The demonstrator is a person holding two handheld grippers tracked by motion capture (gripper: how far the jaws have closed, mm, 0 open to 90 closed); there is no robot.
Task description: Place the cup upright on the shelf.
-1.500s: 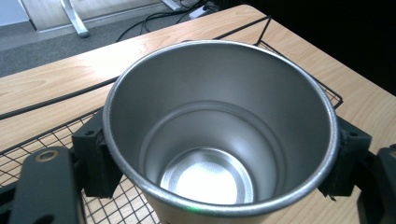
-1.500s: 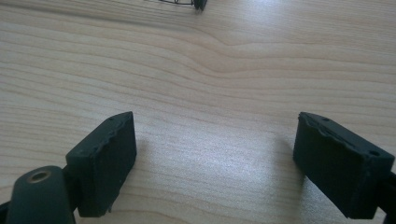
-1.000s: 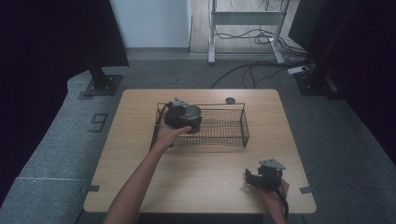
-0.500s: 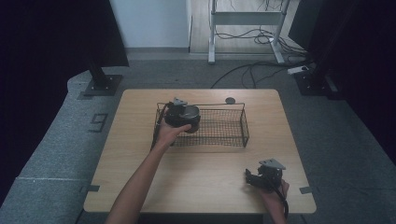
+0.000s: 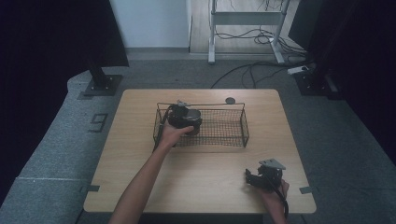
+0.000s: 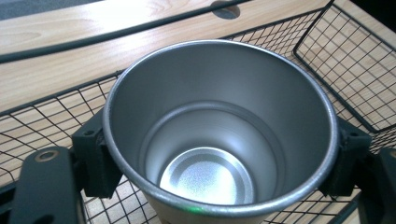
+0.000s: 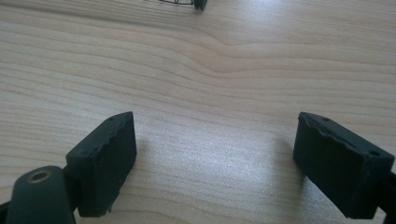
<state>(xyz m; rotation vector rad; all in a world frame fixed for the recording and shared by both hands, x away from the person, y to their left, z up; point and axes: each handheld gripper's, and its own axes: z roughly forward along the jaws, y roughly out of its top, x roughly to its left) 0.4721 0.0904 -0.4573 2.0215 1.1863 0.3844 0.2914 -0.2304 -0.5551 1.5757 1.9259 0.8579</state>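
A steel cup (image 6: 219, 140) stands upright over the left end of a black wire basket (image 5: 243, 122), mouth up and empty inside. My left gripper (image 6: 220, 158) is shut on it, one pad (image 6: 95, 158) on each side of the cup wall just under the rim. From above, the left gripper (image 5: 180, 116) and cup (image 5: 191, 124) sit inside the basket's left end. Whether the cup touches the mesh floor (image 6: 355, 70) I cannot tell. My right gripper (image 5: 254, 178) rests low at the table's front right, open, its pads (image 7: 107, 158) wide apart over bare wood.
The basket sits mid-table toward the back. A small dark round disc (image 5: 230, 100) lies in the wooden tabletop (image 5: 196, 177) behind it. Off the table are a dark stand base (image 5: 100, 84) on the left and cables (image 5: 247, 70) on the floor.
My left gripper has sunk a little into the basket with the cup. The right gripper has stayed still.
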